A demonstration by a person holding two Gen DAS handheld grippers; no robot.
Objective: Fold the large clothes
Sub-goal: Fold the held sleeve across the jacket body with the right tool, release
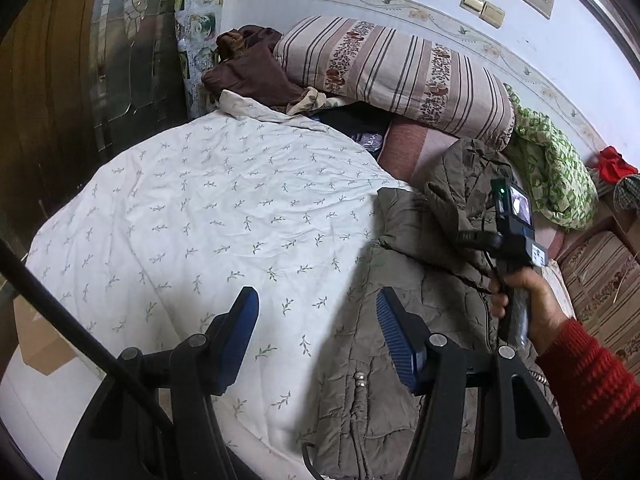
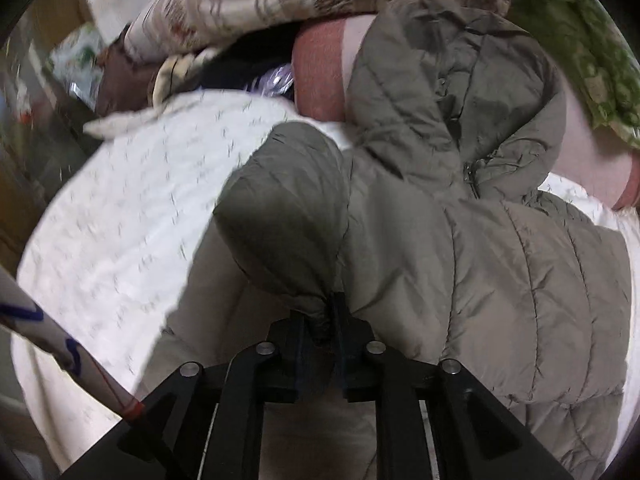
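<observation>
Your left gripper (image 1: 318,336) has its blue-padded jaws standing well apart with nothing between them, hanging over the near edge of the olive-grey quilted puffer jacket (image 1: 420,280), where the jacket meets the white duvet printed with small green sprigs (image 1: 200,216). Your right gripper (image 2: 322,320) has its black jaws almost together, and a bunched end of the jacket's sleeve (image 2: 288,216) sits pinched between them; the sleeve is doubled back over the jacket's body.

The jacket itself lies spread on the duvet, its hood (image 2: 460,92) at the far end, resting against a pink rolled cushion (image 2: 320,76). Its zip runs down the middle, partly closed. Beyond the jacket's hood sits a striped, flower-banded bolster pillow (image 1: 396,76), with a green-and-white patterned cloth (image 1: 556,176) beside it. Left of the hood, at the far side of the duvet, a dark brown garment (image 1: 252,68) lies heaped.

In the left wrist view, your right hand (image 1: 528,300) in a red knitted sleeve (image 1: 592,380) grips the other tool's handle above the jacket's right side. The right wrist view is blurred at its edges.
</observation>
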